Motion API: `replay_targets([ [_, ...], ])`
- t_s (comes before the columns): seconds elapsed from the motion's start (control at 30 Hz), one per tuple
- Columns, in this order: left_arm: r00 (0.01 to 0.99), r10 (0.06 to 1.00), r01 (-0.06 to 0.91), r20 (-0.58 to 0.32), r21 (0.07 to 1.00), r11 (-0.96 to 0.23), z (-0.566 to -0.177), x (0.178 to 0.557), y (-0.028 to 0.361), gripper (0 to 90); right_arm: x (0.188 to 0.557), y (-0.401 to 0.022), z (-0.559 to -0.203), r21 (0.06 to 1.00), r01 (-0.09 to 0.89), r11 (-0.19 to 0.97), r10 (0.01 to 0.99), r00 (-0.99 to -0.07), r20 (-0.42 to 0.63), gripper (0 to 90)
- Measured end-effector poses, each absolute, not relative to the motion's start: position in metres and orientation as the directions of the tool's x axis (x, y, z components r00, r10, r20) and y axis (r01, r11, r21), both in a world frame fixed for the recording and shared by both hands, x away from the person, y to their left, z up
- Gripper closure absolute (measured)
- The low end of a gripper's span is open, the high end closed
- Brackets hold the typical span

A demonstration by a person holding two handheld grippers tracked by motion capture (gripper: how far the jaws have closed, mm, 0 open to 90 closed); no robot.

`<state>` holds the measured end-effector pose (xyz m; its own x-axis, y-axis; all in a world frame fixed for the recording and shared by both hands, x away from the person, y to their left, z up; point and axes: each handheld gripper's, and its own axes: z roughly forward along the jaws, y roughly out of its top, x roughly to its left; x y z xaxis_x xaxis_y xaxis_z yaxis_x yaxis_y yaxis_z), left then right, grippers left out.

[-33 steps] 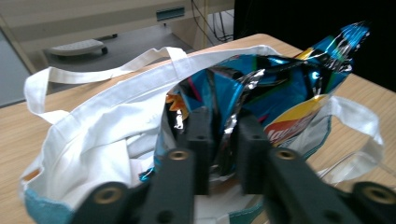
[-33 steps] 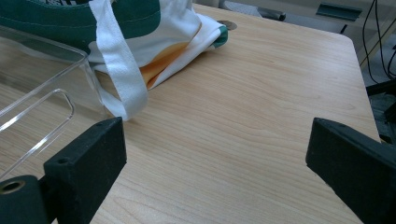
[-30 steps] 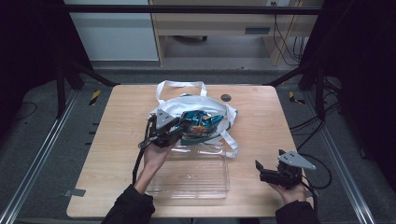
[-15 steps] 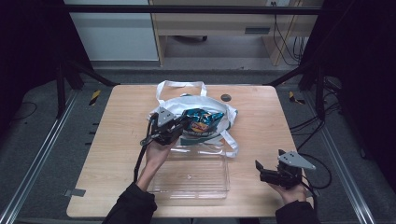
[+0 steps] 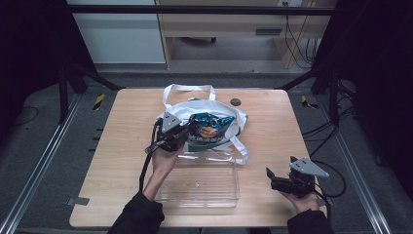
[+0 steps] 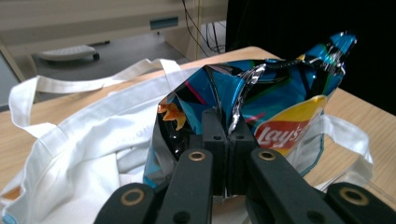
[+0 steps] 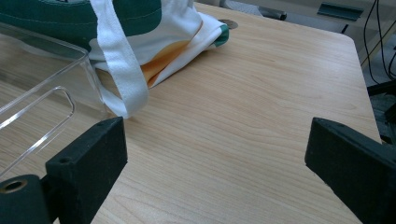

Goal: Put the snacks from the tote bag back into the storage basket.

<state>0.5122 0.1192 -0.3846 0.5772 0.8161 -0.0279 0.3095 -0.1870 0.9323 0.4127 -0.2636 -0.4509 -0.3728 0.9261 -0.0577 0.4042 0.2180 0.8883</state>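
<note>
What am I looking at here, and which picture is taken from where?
A person at a wooden table holds a hand-held gripper in each hand. The high view looks down from above; each of the other two pictures comes from a camera riding on one gripper. On the table lie a white tote bag and a clear plastic tray. The left hand-held gripper has just closed its jaws on a blue chip bag lying at the tote bag. The right hand-held gripper rests near the table's edge, jaws wide open and holding nothing.
</note>
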Motion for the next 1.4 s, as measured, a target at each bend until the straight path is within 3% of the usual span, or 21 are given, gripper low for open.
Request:
replay_targets([
  [0.47, 0.584, 0.808, 0.229, -0.073, 0.970, -0.078, -0.351, 0.491, 0.130, 89.7, 0.413, -0.264, -0.451, 0.889, 0.400, 0.222, 0.926, -0.372, -0.063, 6.0],
  [1.4, 0.603, 0.796, 0.128, -0.059, 0.992, -0.023, -0.314, 0.450, 0.156, 89.9, 0.412, -0.264, -0.451, 0.891, 0.400, 0.216, 0.927, -0.370, -0.058, 6.0],
])
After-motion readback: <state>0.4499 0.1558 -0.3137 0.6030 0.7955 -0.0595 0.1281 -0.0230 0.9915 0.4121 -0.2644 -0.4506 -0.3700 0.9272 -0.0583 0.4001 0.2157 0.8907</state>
